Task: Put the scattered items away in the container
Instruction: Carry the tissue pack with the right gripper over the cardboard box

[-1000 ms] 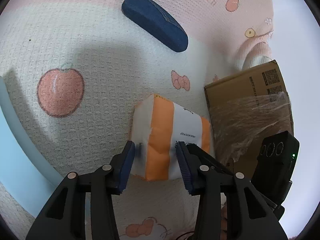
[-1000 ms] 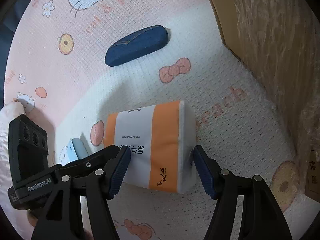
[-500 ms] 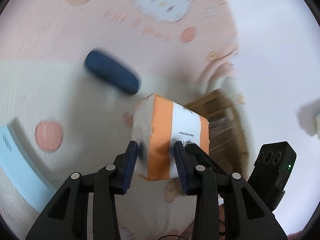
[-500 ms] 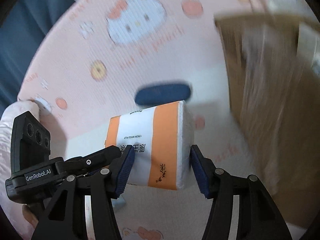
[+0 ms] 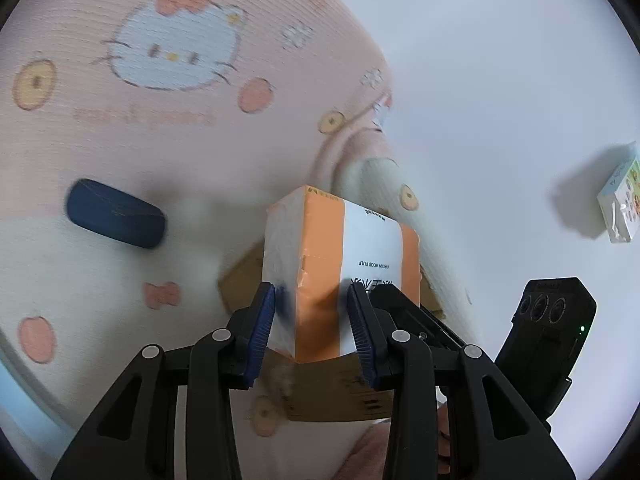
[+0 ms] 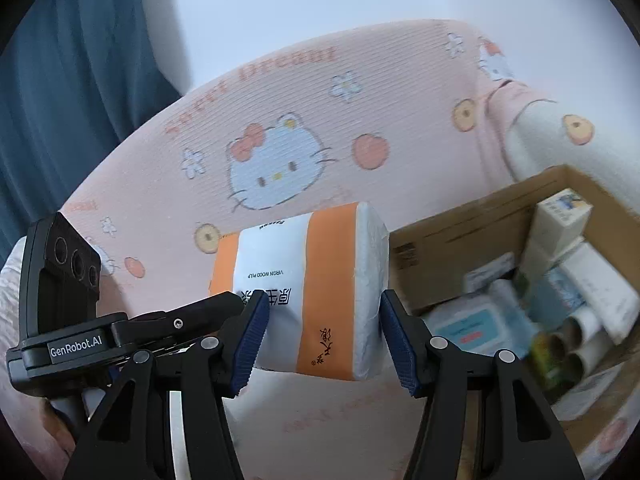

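Now the orange-and-white tissue pack (image 5: 340, 272) hangs in the air, pinched at opposite ends: the left gripper (image 5: 312, 330) clamps one end, the right gripper (image 6: 320, 338) the other, pads pressed into the soft wrap. It is raised beside the open cardboard box (image 6: 452, 248), above the pink blanket (image 6: 320, 120).

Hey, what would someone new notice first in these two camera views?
The orange-and-white soft tissue pack stands out, lifted off the pink cartoon-cat blanket and clamped by both the left gripper and right gripper. To its right sits the open brown cardboard box, full of packets and tubes. A dark blue oval case lies on the blanket at left.
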Motion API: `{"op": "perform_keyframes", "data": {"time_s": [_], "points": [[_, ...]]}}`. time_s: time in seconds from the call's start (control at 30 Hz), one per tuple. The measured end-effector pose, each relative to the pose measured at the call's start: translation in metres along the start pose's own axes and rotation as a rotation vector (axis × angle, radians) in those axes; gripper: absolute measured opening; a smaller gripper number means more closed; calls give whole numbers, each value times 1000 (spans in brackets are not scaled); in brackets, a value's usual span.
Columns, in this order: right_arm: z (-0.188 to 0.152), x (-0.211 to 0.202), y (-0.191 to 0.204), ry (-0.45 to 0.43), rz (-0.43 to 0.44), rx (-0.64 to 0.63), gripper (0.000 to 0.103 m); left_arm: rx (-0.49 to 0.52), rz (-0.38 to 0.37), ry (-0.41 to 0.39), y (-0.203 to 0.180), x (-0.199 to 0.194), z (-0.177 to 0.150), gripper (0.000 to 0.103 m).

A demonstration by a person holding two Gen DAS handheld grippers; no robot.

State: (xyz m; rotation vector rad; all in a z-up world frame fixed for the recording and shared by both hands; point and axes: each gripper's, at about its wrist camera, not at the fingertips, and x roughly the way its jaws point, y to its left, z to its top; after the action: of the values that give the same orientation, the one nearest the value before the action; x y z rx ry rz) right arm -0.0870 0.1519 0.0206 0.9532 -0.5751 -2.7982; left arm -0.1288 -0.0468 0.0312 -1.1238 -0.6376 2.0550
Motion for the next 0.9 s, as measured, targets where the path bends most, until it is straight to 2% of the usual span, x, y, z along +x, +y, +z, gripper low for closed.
{"op": "perform_keyframes", "data": {"time_s": [0.17,0.43,0.57,0.73,0.83,0.9], "points": [[-1,-26,-38,4,-7,9,55,51,0,51,-40,27,-14,41],[0,-70,-108,50,34,63,55,129,-8,86,-101,62,-37,41],[0,-79,-139,72,67,96,55,180,7,132,-127,80,-45,41],[-4,-72,-168,102,112,171,55,225,61,164,-134,98,-47,41],[-8,-58,-178,156,128,192,55,236,99,201,-132,108,-50,41],[-11,-49,-182,204,132,198,55,205,107,224,-126,116,-53,41]]}}
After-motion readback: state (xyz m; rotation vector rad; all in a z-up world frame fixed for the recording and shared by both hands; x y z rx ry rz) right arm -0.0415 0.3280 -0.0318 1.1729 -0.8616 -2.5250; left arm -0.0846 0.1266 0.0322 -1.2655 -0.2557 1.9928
